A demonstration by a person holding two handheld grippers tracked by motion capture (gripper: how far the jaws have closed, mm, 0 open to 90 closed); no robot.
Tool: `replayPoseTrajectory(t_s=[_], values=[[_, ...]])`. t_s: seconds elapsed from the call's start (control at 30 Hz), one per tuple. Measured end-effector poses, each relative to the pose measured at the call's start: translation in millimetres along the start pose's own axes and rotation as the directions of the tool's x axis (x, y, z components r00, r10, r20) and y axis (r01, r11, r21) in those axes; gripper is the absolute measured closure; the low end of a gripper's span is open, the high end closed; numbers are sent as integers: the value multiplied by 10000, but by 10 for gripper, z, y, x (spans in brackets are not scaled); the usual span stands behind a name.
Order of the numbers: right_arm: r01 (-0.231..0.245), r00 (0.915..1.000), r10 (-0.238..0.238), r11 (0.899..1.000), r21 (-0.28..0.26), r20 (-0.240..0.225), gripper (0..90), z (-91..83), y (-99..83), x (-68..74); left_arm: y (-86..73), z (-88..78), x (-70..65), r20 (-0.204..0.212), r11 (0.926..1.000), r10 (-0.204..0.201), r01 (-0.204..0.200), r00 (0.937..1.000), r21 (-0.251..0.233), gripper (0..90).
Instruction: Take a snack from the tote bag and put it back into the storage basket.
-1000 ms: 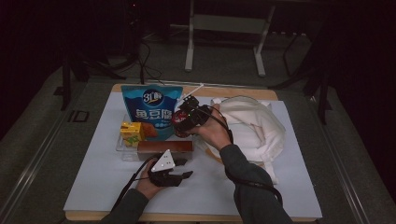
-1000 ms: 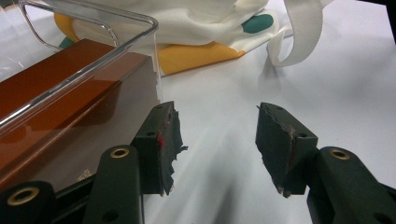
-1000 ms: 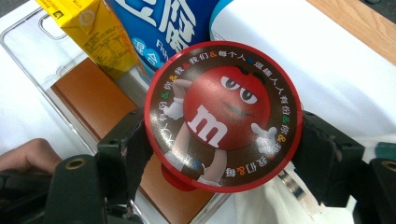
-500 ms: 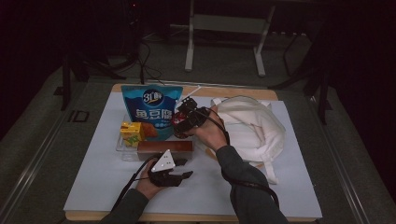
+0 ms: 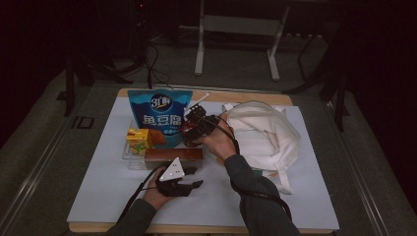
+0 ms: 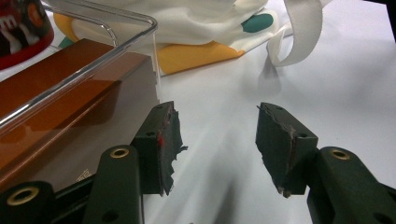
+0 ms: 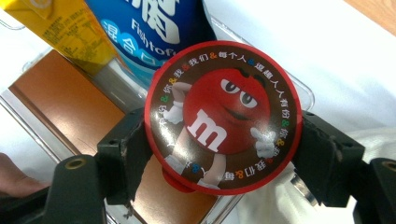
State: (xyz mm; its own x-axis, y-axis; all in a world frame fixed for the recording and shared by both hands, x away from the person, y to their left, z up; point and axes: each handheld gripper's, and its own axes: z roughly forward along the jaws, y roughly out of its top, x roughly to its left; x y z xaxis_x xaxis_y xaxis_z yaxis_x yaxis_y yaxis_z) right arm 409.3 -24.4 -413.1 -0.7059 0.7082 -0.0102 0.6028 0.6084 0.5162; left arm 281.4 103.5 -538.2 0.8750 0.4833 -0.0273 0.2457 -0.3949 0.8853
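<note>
**Right gripper clamped on red-lidded M&M's tub above clear tray; left gripper idle and empty**

Right gripper (image 7: 223, 154): both black jaws press the opposite sides of the round M&M's tub (image 7: 223, 129), whose red-rimmed lid faces the camera. In the high view this gripper (image 5: 196, 129) sits near the table's centre, with the tub (image 5: 188, 129) at its 9 o'clock end, over the right end of the clear plastic tray (image 5: 129, 156).

Left gripper (image 6: 217, 140): jaws spread apart, nothing between the pads (image 6: 169, 140), which show frayed lining. Bare white table cover (image 6: 327, 93) lies between them. In the high view the left gripper (image 5: 192, 178) rests on the table at 6 o'clock of the tray, just beside it, jaws pointing toward 3 o'clock.

Tray contents: a brown box (image 5: 173, 154) along the near side, a yellow carton (image 5: 138, 139) at the left, and a blue snack pouch (image 5: 159, 117) standing upright at 12 o'clock.

A white cloth bag (image 5: 260, 133) lies at 3 o'clock of the right gripper, just beside the hand. In the left gripper view its strap (image 6: 303, 32) loops at 1 o'clock of the open jaws.
</note>
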Motion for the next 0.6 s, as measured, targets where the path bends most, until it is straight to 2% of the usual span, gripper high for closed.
replayPoseTrajectory(t_s=[0.4,0.6], values=[[-170,9997,166,9995,255,181,256,80,-13,1,1,-1,1,1,10000,11,-11,10000,16,477],[-224,9997,220,9982,557,82,257,123,-18,8,1,2,3,3,10000,6,-6,10000,9,477]])
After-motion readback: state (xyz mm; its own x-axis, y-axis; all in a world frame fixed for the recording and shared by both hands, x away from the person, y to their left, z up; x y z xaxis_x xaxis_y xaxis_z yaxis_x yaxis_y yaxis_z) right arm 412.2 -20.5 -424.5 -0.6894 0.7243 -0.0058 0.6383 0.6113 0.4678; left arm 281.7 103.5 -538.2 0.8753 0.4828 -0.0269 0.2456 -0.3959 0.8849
